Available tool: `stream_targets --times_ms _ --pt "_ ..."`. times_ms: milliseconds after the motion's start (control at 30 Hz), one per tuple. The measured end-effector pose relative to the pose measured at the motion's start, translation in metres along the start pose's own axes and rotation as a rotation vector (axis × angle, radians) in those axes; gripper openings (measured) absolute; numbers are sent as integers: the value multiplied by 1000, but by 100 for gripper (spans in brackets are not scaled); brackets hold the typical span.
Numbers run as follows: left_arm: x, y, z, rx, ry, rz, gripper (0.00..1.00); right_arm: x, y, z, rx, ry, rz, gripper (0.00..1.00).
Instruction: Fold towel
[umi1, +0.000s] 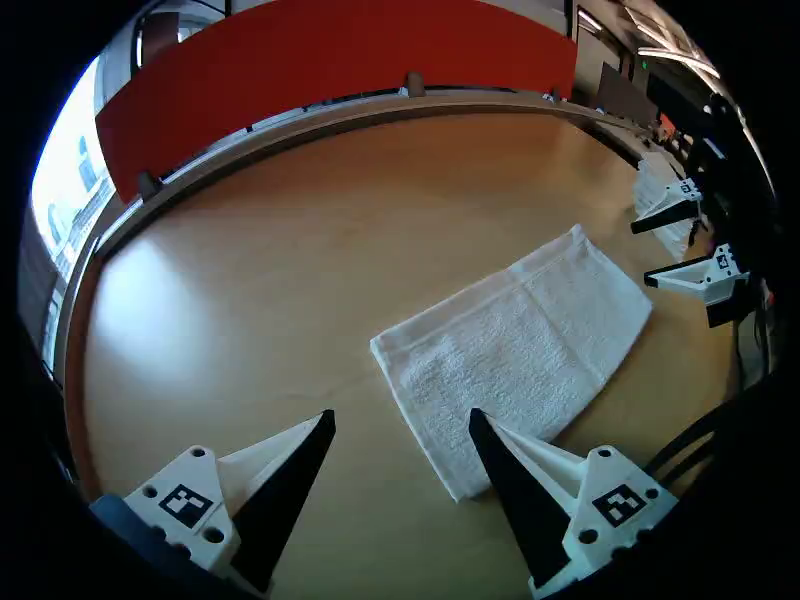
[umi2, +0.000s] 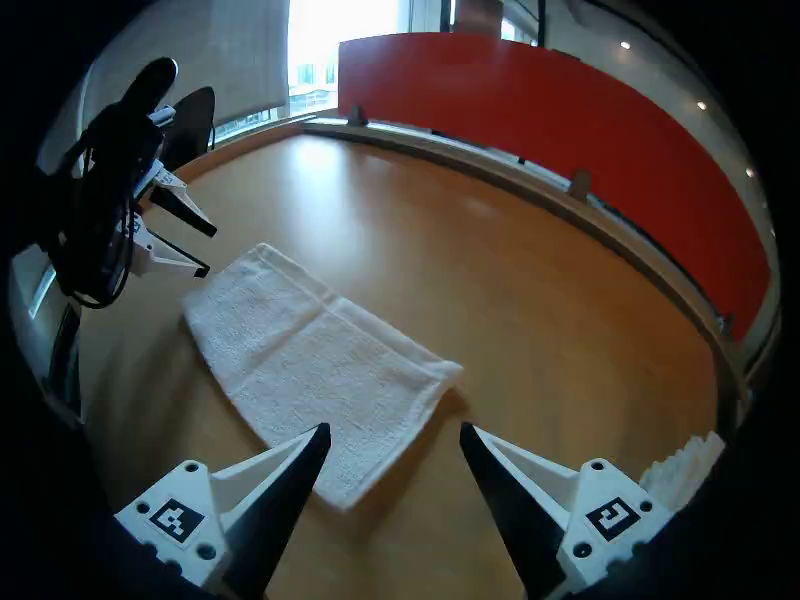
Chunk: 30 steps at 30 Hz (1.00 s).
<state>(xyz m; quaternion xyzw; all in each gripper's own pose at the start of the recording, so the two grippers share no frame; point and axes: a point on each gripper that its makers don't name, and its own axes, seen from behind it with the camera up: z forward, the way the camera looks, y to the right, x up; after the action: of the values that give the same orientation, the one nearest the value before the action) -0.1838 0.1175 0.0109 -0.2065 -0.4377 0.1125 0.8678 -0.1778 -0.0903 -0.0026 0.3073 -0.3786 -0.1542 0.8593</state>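
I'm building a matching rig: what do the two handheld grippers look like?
The left gripper and right gripper look alike: two white wedge-shaped fingers with black inner faces tapering to points, and a square black-and-white marker on each finger's base. Black cables trail beside the left one.

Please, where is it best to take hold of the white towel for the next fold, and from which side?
Probably by the short edge nearest the left gripper, at its free corner. The towel lies flat as a long rectangle with that end facing the open fingers, so come in low from that end, along the table, one finger slipping under the edge.
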Motion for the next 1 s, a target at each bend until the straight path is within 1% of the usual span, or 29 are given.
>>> stream_targets --times_ms 467,667,733,1000 --pt "-29 11 -21 27 11 -87 100 -18 -12 -18 -11 -3 29 100" --pt "-42 16 -27 28 10 -100 100 -24 -17 -22 -7 -4 34 100" --pt "-44 15 -28 34 13 -101 99 -26 -18 -22 -6 -5 31 100" --pt "-44 15 -36 44 44 -116 100 -29 -22 -21 12 -4 14 100"
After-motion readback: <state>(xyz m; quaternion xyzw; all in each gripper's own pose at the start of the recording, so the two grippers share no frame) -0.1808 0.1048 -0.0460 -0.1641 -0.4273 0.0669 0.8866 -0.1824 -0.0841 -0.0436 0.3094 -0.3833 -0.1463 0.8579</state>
